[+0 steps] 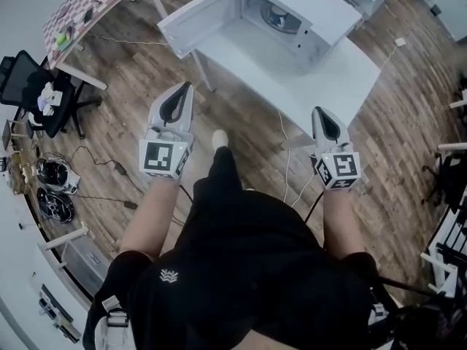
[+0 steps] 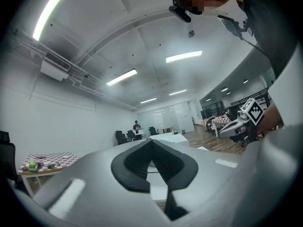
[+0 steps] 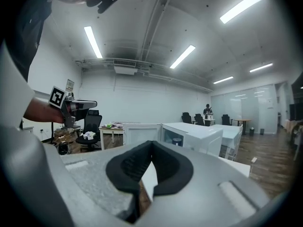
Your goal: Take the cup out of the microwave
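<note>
The cup (image 1: 278, 18) stands inside the open microwave (image 1: 321, 9), well ahead of both grippers. The left gripper (image 1: 187, 87) and right gripper (image 1: 319, 112) are clenched and empty. The reaching one should spread its jaws before entering level, clear of the door (image 1: 197, 17). The right gripper view frames the cup in the opening; the left's does not.
</note>
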A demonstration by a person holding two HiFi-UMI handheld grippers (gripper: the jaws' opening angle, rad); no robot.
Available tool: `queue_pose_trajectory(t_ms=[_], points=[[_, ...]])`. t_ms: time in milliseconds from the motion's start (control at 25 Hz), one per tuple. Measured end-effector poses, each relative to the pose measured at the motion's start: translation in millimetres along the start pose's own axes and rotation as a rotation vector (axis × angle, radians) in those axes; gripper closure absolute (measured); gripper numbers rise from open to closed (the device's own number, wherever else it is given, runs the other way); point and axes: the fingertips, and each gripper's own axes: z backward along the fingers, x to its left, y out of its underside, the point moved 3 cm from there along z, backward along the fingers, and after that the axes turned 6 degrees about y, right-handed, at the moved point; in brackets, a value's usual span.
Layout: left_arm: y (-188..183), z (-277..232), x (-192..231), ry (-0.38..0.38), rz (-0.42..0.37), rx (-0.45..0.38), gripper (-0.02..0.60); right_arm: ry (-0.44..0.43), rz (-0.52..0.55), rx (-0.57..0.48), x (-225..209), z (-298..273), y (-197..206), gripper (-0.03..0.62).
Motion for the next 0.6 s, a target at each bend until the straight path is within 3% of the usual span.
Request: queue_pose_trajectory(t_ms=[600], points=[[16.0, -159.7, 128.3, 0.128, 0.02, -0.054, 0.581, 0.119, -0.033, 0.006, -26.1, -157.3, -44.9, 0.594]])
